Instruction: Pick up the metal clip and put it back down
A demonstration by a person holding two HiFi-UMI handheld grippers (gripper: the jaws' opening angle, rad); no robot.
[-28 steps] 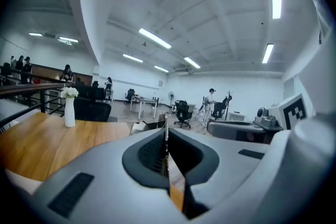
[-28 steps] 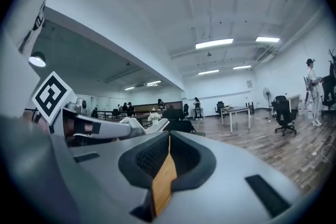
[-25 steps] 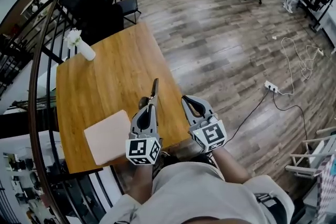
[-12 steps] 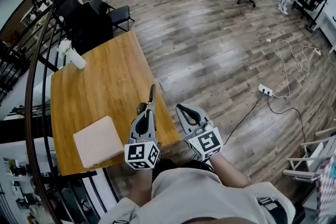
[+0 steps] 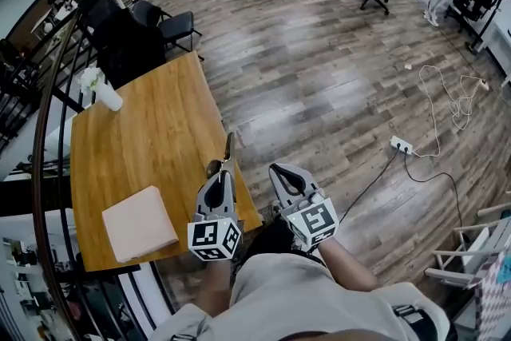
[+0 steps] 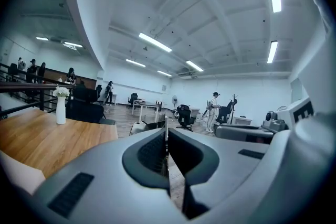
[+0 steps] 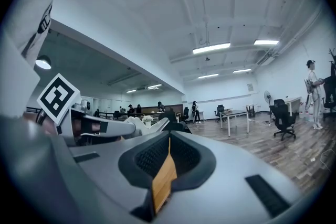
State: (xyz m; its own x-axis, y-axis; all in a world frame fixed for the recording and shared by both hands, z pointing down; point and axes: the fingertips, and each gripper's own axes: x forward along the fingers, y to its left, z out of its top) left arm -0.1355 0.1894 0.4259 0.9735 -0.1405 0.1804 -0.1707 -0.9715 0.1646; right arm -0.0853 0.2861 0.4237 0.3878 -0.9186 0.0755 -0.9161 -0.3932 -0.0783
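At the table's (image 5: pixel 144 148) five-o'clock corner, the left gripper (image 5: pixel 225 172) was clamped on the clip (image 5: pixel 230 149). The clip was a thin metal strip that jutted out past the fingertips toward twelve o'clock. It was held clear of the wood, roughly above the table's right edge.

The step in hand seemed to be setting the clip back down. Done well, that would mean carrying it toward ten o'clock first, onto bare wood away from the edge and short of the pad (image 5: pixel 140 224) at seven o'clock. The gripper would then sink until the strip lay along the surface, and only then would the jaws part. Released here, the clip could tip over the edge to the floor. The vase (image 5: pixel 102 92) at eleven o'clock was well apart and no obstacle.

The left gripper pointed away from the person, nearly level with its nose a little down and its marker cube nearest the body. The right gripper (image 5: pixel 277 169) was just beside it at three o'clock, off the table over the floor. It lay level, with its jaws together on nothing.
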